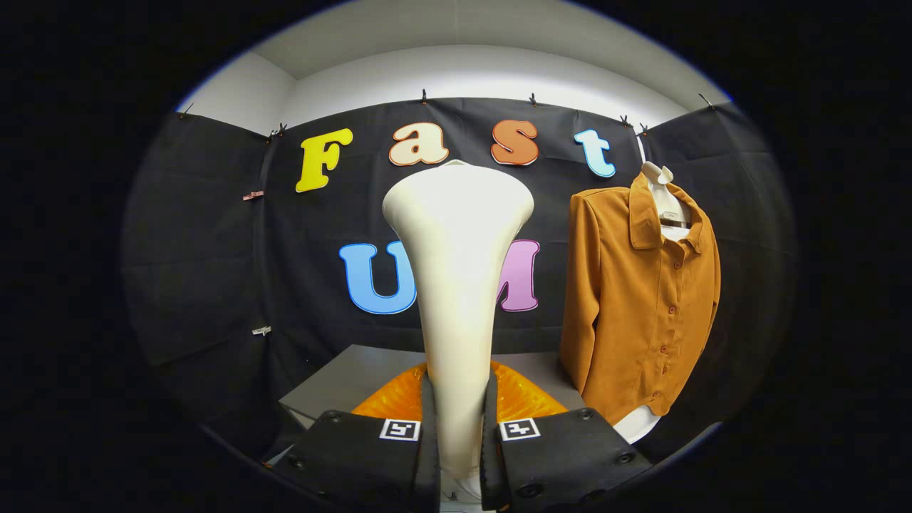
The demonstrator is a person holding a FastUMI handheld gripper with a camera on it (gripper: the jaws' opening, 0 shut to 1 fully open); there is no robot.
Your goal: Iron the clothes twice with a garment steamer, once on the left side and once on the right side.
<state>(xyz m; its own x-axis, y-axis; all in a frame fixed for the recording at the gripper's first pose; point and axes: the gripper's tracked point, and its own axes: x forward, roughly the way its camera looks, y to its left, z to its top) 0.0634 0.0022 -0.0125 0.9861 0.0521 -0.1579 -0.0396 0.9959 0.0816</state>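
A cream-white garment steamer (457, 285) stands upright between my two black fingers, its narrow handle pinched at the bottom and its wide flat head rising above. My gripper (459, 427) is shut on that handle. An orange-brown button shirt (641, 299) hangs on a white hanger (664, 192) to the right of the steamer and farther back, its front facing me. The steamer head is apart from the shirt, left of its sleeve.
An orange ribbed dish (527, 399) lies just beyond my fingers on a grey table (342, 385). Black cloth walls close the booth at the back and on both sides. Open room lies between the steamer and the shirt.
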